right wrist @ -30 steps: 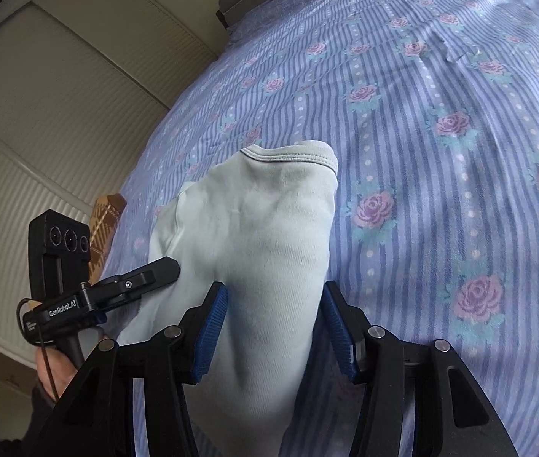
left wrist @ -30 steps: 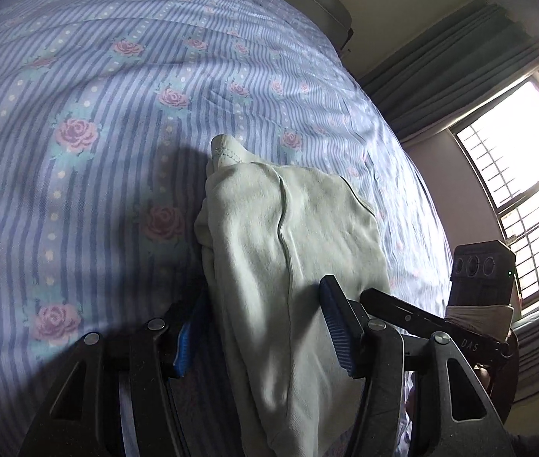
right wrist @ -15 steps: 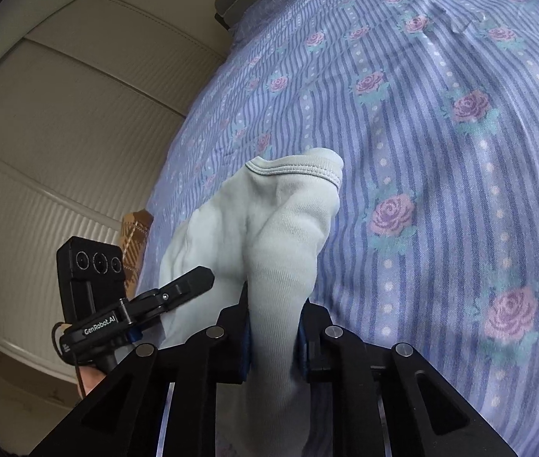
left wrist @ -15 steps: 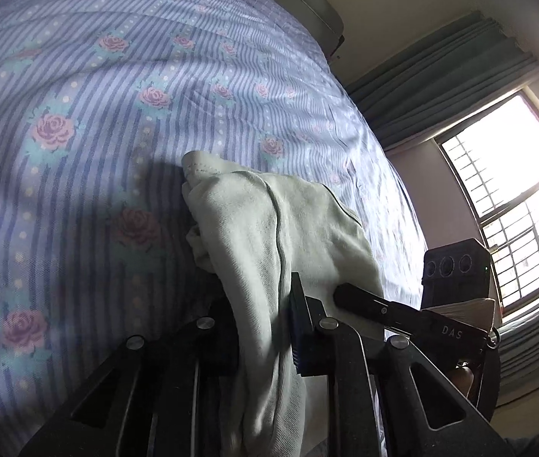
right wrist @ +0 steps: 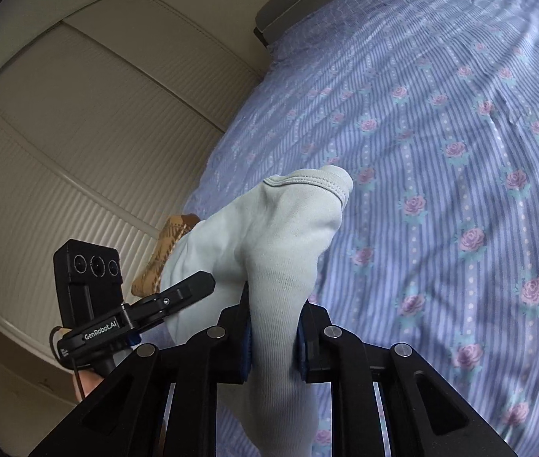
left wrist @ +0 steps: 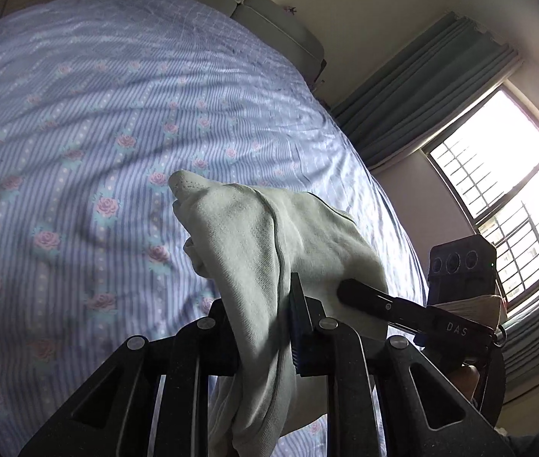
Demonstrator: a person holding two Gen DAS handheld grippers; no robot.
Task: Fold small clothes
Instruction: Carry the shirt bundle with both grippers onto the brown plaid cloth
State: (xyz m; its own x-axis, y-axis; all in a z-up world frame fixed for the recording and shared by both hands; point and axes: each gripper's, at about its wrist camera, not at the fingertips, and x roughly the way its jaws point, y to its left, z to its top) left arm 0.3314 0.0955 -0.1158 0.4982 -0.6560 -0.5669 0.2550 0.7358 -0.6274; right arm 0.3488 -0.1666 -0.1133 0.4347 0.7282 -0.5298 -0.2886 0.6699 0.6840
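Having just clamped on the pale green knit garment at lower centre, both the left gripper and right gripper now lift it off the blue striped rose-print bedsheet, starting 1 fold.

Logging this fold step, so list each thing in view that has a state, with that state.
left gripper: shut on the garment
right gripper: shut on the garment
pale green garment: bunched, held by both grippers
bedsheet: spread, lightly wrinkled
curtains: drawn aside from the window
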